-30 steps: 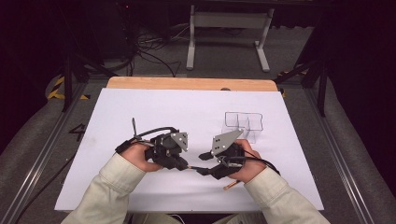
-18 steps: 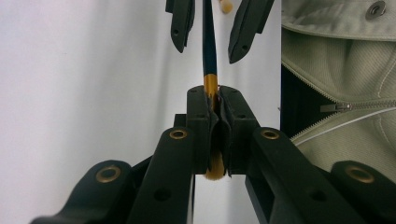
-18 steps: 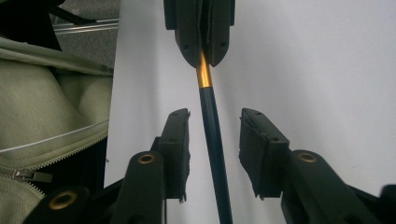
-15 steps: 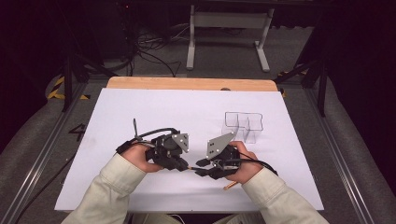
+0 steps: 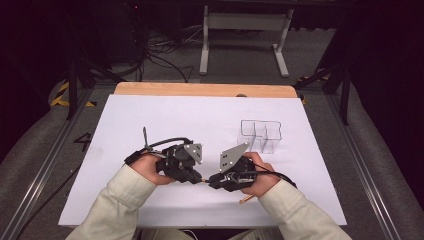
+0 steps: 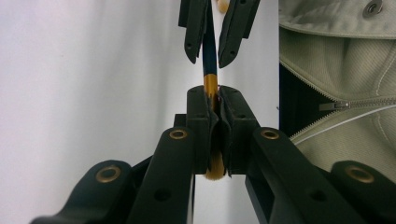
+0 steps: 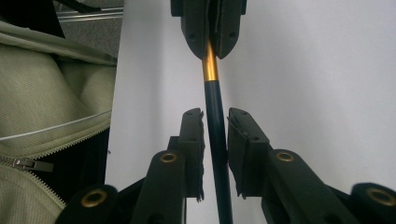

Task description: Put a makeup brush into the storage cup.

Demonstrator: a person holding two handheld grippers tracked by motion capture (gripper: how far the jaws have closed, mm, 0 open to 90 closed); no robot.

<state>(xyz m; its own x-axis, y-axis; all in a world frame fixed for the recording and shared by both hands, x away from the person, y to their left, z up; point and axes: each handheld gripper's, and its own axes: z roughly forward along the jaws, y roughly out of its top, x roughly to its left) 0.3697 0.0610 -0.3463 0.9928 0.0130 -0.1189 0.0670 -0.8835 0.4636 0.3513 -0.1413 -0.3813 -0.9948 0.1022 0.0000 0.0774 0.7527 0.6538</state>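
A paintbrush [image 7: 216,140] with a dark blue handle and a gold ferrule [image 6: 210,85] lies level between my two grippers, low over the white table. My left gripper [image 6: 214,98] is shut on the ferrule, and the tan bristles [image 6: 215,171] poke out behind its pads. My right gripper [image 7: 215,115] is open, one jaw on each side of the handle with a small gap on both sides. In the high view the left gripper [image 5: 198,178] and right gripper [image 5: 213,180] face each other tip to tip, and the brush's wooden end [image 5: 245,200] sticks out behind the right hand.
A clear plastic organizer [image 5: 260,135] with three compartments stands behind and to the right of the right hand. The white sheet [image 5: 150,120] covers the table, with a wooden edge [image 5: 200,90] at the back. Pale jacket sleeves [image 5: 125,195] enter from the front.
The right hand has shifted slightly left, toward the left gripper, over the last second. The left hand has stayed put.
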